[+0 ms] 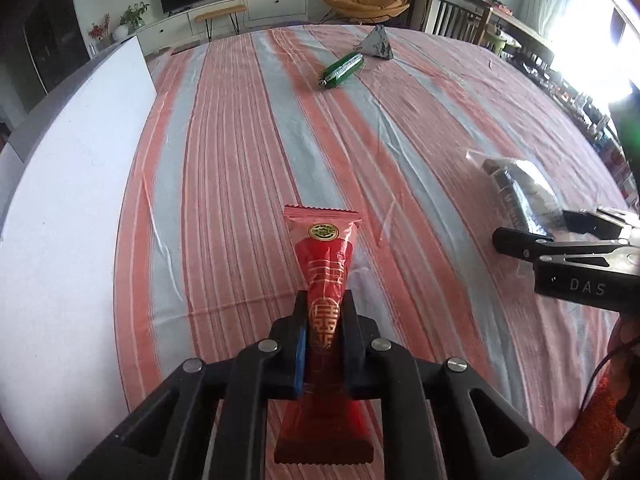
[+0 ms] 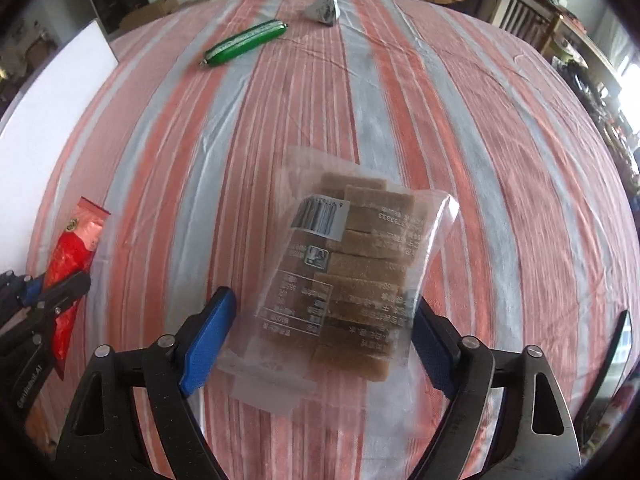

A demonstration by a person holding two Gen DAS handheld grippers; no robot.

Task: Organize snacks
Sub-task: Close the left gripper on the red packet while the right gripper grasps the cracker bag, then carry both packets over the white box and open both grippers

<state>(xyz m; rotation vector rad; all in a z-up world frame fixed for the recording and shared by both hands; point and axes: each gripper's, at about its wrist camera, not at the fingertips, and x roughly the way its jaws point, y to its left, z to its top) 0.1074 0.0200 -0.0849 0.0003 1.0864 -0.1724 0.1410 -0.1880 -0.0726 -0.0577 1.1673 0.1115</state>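
My left gripper (image 1: 323, 320) is shut on a red snack packet (image 1: 326, 268) with gold print, held above the striped tablecloth. It also shows in the right wrist view (image 2: 74, 256). My right gripper (image 2: 320, 320) has its jaws wide apart around a clear bag of brown biscuit bars (image 2: 352, 264); the bag sits between the fingers, and I cannot tell if they touch it. The bag also shows in the left wrist view (image 1: 524, 192). A green sausage-shaped snack (image 1: 342, 70) (image 2: 246, 42) and a silver pyramid packet (image 1: 376, 42) (image 2: 324, 8) lie at the far end.
A white board (image 1: 60, 208) runs along the table's left side. The striped tablecloth (image 1: 240, 160) covers the table. Chairs and a dining table stand at the far right; a TV cabinet is at the back.
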